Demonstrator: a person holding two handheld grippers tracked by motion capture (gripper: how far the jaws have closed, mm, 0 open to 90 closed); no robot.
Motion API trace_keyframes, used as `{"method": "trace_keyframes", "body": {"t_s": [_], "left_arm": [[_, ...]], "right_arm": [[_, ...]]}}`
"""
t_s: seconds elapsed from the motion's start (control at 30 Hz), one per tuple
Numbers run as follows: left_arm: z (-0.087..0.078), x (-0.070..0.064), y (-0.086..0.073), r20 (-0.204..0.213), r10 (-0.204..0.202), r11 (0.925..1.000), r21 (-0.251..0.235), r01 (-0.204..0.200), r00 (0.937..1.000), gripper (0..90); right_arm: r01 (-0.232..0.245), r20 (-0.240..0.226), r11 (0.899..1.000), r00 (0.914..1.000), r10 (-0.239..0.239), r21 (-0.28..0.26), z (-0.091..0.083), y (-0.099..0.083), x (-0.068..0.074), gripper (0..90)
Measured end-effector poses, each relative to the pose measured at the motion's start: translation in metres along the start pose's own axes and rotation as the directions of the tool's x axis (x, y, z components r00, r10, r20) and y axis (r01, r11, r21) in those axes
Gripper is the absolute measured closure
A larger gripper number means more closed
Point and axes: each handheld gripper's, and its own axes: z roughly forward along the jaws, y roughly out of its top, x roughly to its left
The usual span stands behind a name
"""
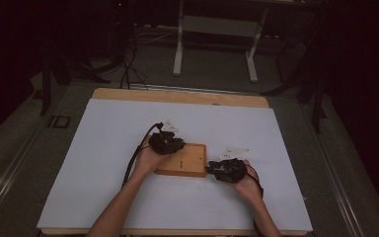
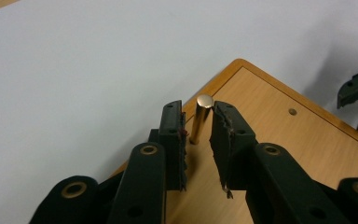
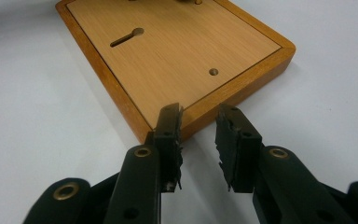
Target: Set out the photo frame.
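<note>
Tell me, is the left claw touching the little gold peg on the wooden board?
Apart. In the left gripper view, the left claw is open around the gold peg, with a gap on each side.

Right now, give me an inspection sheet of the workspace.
Surface: white sheet on a wooden table.
Job's things: wooden board lying flat; brass pin upright near one corner; keyhole slot.
Clutter: nothing seen.
Grippers: left gripper open, jaws either side of the pin; right gripper open at the board's edge.
Cables: black cable trailing from left gripper.
Surroundings: dark floor, white table frame behind.
</note>
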Motion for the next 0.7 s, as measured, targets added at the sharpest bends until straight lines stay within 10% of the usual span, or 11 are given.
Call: {"method": "trace_keyframes", "body": {"t_s": [0.7], "left_arm": [[0.0080, 0.0090, -0.0003, 0.076, -0.014, 0.9998, -0.014, 0.015, 0.9970, 83.5]], "right_arm": [[0.002, -0.001, 1.000, 1.0000, -0.002, -0.005, -0.0006, 0.0004, -0.0004, 68.0]]}}
